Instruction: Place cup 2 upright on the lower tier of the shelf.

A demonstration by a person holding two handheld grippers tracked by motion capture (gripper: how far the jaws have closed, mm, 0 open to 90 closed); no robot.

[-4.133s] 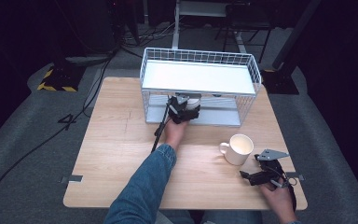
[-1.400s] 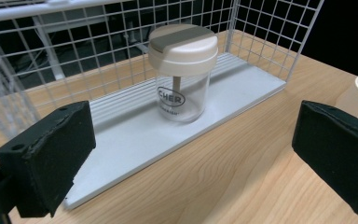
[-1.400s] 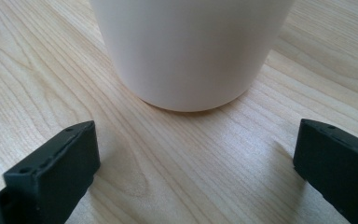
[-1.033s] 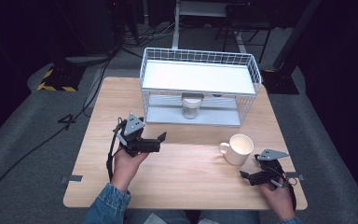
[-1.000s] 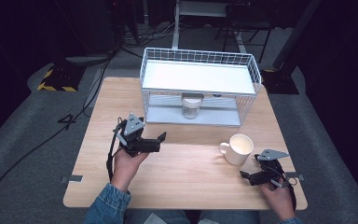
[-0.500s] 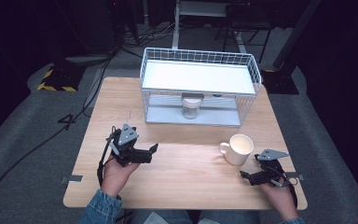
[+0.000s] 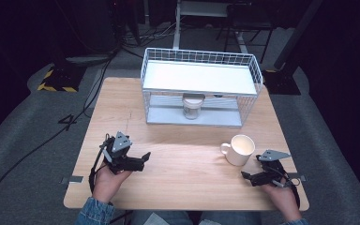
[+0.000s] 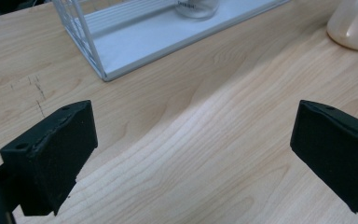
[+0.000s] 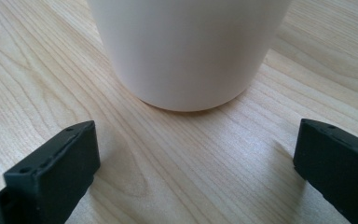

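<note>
**Mug upright on the table, both grippers wide and empty**

The cream mug (image 7: pixel 241 149) stands upright at the right of the wooden table (image 7: pixel 187 159), its long axis vertical and its open mouth facing up. In the high view its handle points left, toward the middle of the table. Nothing can be seen inside it.

The right gripper (image 7: pixel 246 176) sits at the near right corner, just beside the mug and on its near side. In the right gripper view the mug's (image 9: pixel 189 51) rounded base stands on the wood just beyond the two black jaws, roughly centred between them. The jaws are spread wide — they grip nothing and do not touch the mug.

The left gripper (image 7: pixel 145 158) is held over the near left part of the table, well apart from the mug, its jaws pointing right. In the left gripper view the jaws are also set far apart with only bare wood between them; the mug (image 8: pixel 354 23) shows at the far right edge of that view.

At the far side stands a white wire rack (image 7: pixel 201 86) with a solid upper shelf and a lower tray. A small jar (image 7: pixel 191 105) — clear-sided, with a pale lid — stands upright on the lower tray, near its middle.
</note>
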